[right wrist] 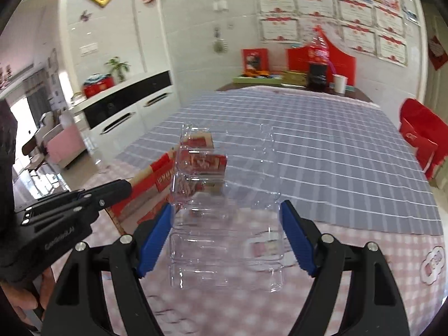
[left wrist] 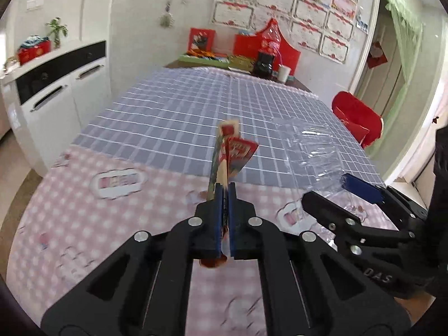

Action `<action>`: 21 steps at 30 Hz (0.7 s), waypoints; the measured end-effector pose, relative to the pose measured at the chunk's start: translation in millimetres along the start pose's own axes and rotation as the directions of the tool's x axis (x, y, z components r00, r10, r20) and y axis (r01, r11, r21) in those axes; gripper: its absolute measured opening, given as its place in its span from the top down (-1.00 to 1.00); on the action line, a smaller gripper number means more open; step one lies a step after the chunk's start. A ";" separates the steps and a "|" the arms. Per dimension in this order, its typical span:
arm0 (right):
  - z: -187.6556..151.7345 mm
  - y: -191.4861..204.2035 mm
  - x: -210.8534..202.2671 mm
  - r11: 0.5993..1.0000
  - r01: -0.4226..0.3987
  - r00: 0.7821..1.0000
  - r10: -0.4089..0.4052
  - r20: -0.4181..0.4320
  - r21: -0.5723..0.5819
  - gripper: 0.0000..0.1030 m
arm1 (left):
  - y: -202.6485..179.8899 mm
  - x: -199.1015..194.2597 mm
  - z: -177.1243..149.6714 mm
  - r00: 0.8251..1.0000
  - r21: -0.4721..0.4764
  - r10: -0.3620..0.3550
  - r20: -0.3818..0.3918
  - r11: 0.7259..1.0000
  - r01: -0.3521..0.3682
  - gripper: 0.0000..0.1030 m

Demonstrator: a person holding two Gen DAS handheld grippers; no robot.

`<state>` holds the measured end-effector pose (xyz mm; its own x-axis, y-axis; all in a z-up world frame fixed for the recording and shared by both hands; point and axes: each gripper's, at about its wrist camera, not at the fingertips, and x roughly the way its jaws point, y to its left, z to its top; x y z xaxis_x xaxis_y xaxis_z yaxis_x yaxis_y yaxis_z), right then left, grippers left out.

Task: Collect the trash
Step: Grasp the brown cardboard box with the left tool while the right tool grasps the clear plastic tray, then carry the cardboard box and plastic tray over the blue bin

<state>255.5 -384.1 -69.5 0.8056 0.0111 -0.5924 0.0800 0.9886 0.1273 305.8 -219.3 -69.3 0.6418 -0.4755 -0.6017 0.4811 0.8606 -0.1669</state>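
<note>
My left gripper (left wrist: 225,193) is shut on a flattened red and tan carton (left wrist: 229,151), held edge-on above the table. The carton also shows in the right wrist view (right wrist: 156,179), behind the plastic. My right gripper (right wrist: 225,215) holds a clear plastic blister tray (right wrist: 224,224) between its blue pads (right wrist: 155,238), jaws wide apart and pressed on the tray's two sides. In the left wrist view the right gripper (left wrist: 336,193) sits at lower right with the clear tray (left wrist: 310,151) sticking out over the cloth.
The table has a pink checked cloth (left wrist: 84,218) near me and a blue-grey checked cloth (left wrist: 196,106) beyond. A cola bottle (right wrist: 317,61), a white cup (right wrist: 340,83) and red boxes stand at the far end. A red bag (right wrist: 420,137) sits at right, white cabinets (left wrist: 56,98) at left.
</note>
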 end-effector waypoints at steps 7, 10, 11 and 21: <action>-13.9 76.7 -9.5 0.993 -0.114 0.993 0.113 -0.021 -0.041 -0.48 | 50.0 -64.5 -27.4 0.998 -0.066 0.041 0.054 0.997 -0.037 0.93; -20.9 106.9 -11.1 0.986 -0.161 0.986 0.159 -0.041 -0.051 -0.48 | 70.4 -88.2 -42.3 0.996 -0.079 0.068 0.060 0.995 -0.064 0.93; -23.9 121.0 -11.5 0.981 -0.186 0.982 0.183 -0.053 -0.056 -0.48 | 78.5 -97.7 -47.6 0.995 -0.081 0.076 0.060 0.994 -0.071 0.93; -60.3 257.1 -20.5 0.927 -0.339 0.938 0.319 -0.135 -0.163 -0.48 | 174.5 -188.9 -105.3 0.971 -0.131 0.228 0.070 0.967 -0.218 0.93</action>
<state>224.1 -121.1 -72.6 0.7022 0.3463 -0.6221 -0.2944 0.9368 0.1892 205.6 39.9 -66.9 0.7748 -0.2780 -0.5679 0.2470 0.9599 -0.1329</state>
